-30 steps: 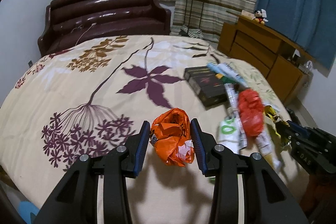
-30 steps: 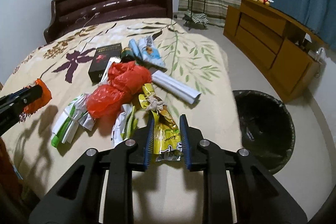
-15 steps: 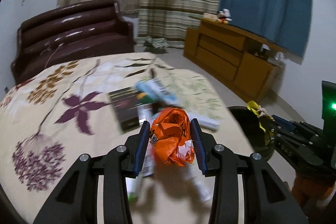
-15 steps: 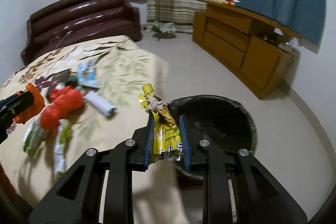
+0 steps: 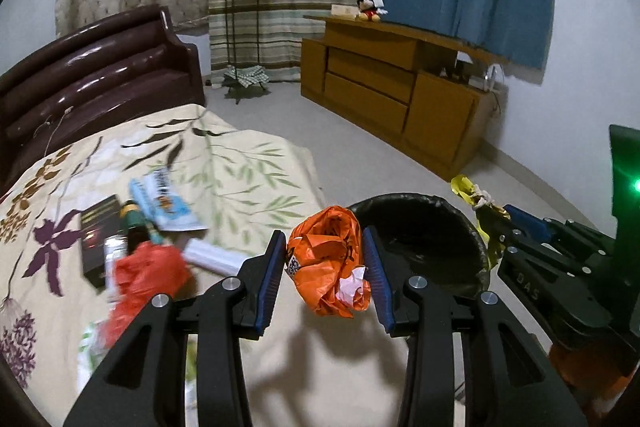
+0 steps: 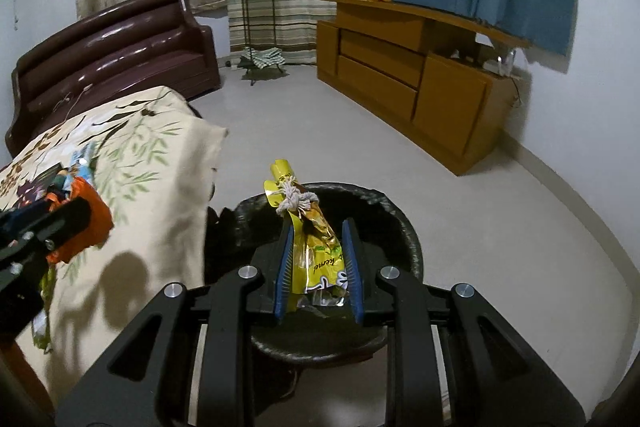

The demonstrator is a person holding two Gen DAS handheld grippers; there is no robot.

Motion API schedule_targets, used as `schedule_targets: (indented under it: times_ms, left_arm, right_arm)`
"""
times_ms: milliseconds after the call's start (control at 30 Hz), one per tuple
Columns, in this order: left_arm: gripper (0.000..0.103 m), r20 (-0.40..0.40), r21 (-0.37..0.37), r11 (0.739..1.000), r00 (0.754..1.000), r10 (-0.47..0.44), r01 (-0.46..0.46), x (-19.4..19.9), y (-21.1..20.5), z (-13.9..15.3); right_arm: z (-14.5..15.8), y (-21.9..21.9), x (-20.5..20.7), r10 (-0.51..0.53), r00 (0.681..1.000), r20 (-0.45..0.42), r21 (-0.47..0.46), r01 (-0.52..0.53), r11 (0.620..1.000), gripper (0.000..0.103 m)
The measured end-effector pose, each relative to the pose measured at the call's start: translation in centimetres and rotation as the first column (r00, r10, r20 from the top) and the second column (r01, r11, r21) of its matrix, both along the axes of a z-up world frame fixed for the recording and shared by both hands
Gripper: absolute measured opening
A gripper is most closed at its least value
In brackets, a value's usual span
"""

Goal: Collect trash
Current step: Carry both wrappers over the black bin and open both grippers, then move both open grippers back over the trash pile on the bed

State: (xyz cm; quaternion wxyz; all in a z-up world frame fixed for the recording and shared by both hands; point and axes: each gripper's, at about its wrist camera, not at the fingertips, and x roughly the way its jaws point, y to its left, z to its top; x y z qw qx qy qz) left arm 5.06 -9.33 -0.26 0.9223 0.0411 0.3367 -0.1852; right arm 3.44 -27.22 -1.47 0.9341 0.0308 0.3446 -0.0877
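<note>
Orange crumpled bag [image 5: 330, 261] sits clamped in the left hand-held gripper [image 5: 325, 273] beside the black bin [image 5: 420, 227]; the right hand-held gripper [image 6: 318, 267] pinches a yellow wrapper [image 6: 316, 239] above that bin.

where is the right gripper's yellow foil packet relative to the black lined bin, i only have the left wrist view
Observer: In the right wrist view the yellow foil packet hangs in front of the black lined bin's opening, apparently above it.
Operator: clamped ok
Observer: Yes, the right gripper presses it from both sides.
Operator: and my orange bag
Observer: From there the crumpled orange plastic bag in the left gripper shows against the floral bedspread, seemingly short of the bin.
</note>
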Motion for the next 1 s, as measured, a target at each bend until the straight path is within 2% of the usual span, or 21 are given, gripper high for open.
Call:
schedule_targets:
  times_ms: [400,700,800,867,1000]
  left_arm:
    - [0.04,-0.044,0.079,0.996,0.998,-0.048,0.052,3.0,-6.1,-2.3]
    - [0.041,-0.032,0.135,0.989,0.998,-0.06,0.063,3.6,-7.9,-2.8]
    - [0.045,-0.033,0.137,0.989,0.999,-0.043,0.047,3.8,-7.8,-2.8]
    - [0.052,-0.034,0.132,0.99,0.999,-0.035,0.039,3.9,-7.8,-2.7]
    - [0.055,-0.036,0.121,0.992,0.999,-0.024,0.028,4.0,-7.5,-2.6]
  right_arm:
    - [-2.6,-3.1,1.8,-0.027,0.999,-0.025,0.042,0.028,0.999,0.023]
    - [-3.5,-4.6,3.2,-0.044,0.999,-0.026,0.063,0.046,0.997,0.024]
    - [-3.6,-4.7,3.2,-0.048,0.999,-0.025,0.069,0.05,0.996,0.026]
    - [-3.5,-4.7,3.1,-0.05,0.999,-0.021,0.071,0.052,0.996,0.032]
    - [-3.0,-4.7,2.8,-0.061,0.998,-0.006,0.068,0.062,0.996,0.034]
